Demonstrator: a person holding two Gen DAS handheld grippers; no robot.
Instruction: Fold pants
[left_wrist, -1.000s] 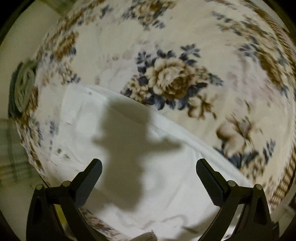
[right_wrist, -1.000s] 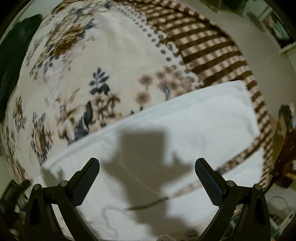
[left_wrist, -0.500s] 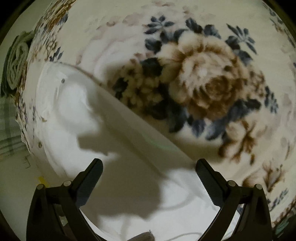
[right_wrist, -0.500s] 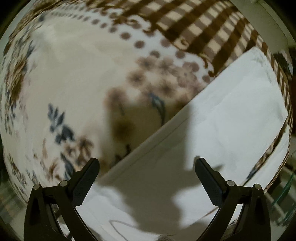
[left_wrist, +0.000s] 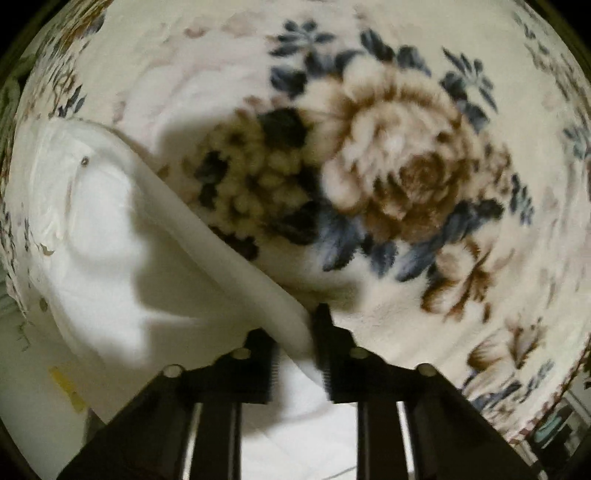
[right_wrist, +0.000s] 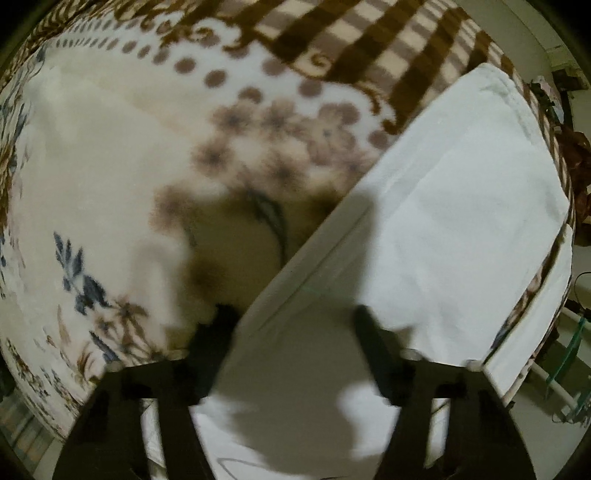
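Note:
White pants (left_wrist: 99, 236) lie flat on a floral fleece blanket (left_wrist: 399, 177). In the left wrist view my left gripper (left_wrist: 297, 343) is shut on the far edge of the pants, near the waistband end with its small button. In the right wrist view the pants (right_wrist: 443, 206) run to the upper right toward the leg hem. My right gripper (right_wrist: 295, 325) straddles the same far edge, jaws partly closed around the cloth, with the left finger on the blanket side and the right finger over the pants.
The blanket's brown striped border (right_wrist: 369, 44) lies beyond the leg end. The bed edge and floor clutter (right_wrist: 569, 332) show at the right. A pale floor with a yellow mark (left_wrist: 66, 387) shows at lower left.
Both grippers dropped down to the far edge of the pants. The left gripper went from wide open to shut on the edge. The right jaws narrowed around the edge.

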